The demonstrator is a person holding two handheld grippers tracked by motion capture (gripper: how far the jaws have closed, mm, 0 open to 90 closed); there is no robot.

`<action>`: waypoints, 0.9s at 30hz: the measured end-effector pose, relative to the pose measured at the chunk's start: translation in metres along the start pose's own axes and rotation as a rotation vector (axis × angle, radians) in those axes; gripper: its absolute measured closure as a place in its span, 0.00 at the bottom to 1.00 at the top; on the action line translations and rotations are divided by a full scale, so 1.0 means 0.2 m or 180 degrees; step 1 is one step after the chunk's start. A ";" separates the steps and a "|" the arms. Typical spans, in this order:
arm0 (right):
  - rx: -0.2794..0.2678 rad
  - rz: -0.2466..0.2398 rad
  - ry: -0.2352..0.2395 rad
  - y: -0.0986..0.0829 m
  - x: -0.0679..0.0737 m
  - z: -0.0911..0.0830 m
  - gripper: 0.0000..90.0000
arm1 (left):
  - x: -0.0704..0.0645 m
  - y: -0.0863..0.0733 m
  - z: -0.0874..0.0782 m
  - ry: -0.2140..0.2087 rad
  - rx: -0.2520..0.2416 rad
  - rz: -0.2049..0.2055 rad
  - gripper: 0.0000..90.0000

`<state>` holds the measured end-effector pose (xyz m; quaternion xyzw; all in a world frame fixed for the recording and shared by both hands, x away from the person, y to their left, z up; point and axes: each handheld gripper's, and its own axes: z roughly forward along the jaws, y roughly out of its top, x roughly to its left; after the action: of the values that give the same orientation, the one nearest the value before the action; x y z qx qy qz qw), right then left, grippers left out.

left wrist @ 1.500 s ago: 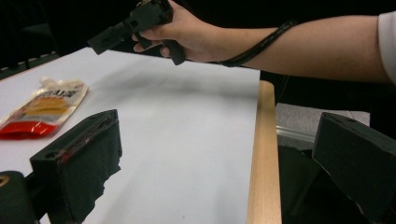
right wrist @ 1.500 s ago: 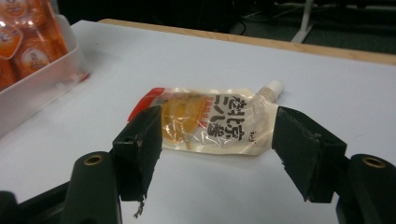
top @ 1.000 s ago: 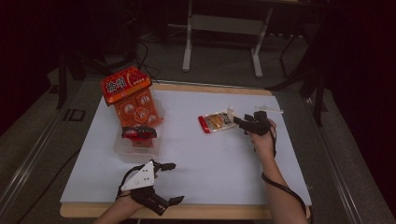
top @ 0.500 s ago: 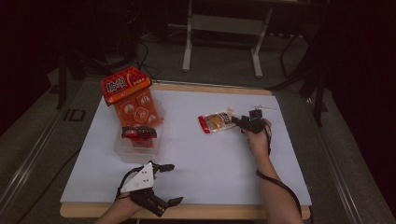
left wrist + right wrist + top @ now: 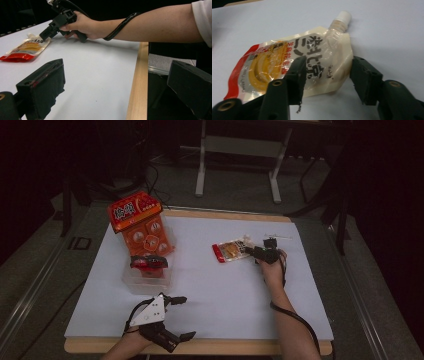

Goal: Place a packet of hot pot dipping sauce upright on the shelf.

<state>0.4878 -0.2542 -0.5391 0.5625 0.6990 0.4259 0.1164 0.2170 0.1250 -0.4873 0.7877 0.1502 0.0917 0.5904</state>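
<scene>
A spouted food pouch (image 5: 230, 252), cream and yellow with a red bottom edge and a white cap, lies flat on the white table right of centre. My right gripper (image 5: 249, 251) is at its capped end, open. In the right gripper view the pouch (image 5: 272, 67) lies under the gripper (image 5: 328, 61): one jaw rests over the printed face and the other sits just off the pouch's side edge. My left gripper (image 5: 186, 317) hangs open near the table's front edge with nothing in it. The left gripper view has its own jaws (image 5: 117, 70) wide apart, with the right gripper (image 5: 44, 36) touching the pouch (image 5: 25, 48) farther off.
An orange snack pack (image 5: 142, 226) leans at the back left. In front of it a clear plastic box (image 5: 145, 281) holds a red and black item (image 5: 148, 262). The wooden front edge (image 5: 136, 85) of the table runs close to my left gripper.
My right gripper has slid left along the table and now has its jaws around the pouch's capped end. The left gripper has stayed put.
</scene>
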 end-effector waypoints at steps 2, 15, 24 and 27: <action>0.0020 -0.0001 -0.0054 0.00 0.00 0.00 0.65 | 0.00 0.00 0.00 -0.0007 -0.0007 0.0005 0.02; 0.0082 -0.0289 -0.0486 0.00 0.10 0.02 0.96 | 0.00 0.00 0.00 -0.0019 -0.0010 0.0000 0.02; 0.0019 -0.0397 -0.0379 0.03 0.13 -0.04 0.99 | 0.01 0.00 0.01 -0.0016 -0.0003 0.0002 0.02; -0.0033 -0.0394 -0.0314 0.04 0.15 -0.06 0.99 | 0.01 0.00 0.01 -0.0005 0.0008 0.0012 0.02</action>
<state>0.4762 -0.2335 -0.5162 0.5379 0.7236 0.3933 0.1797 0.2190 0.1233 -0.4872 0.7888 0.1483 0.0920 0.5894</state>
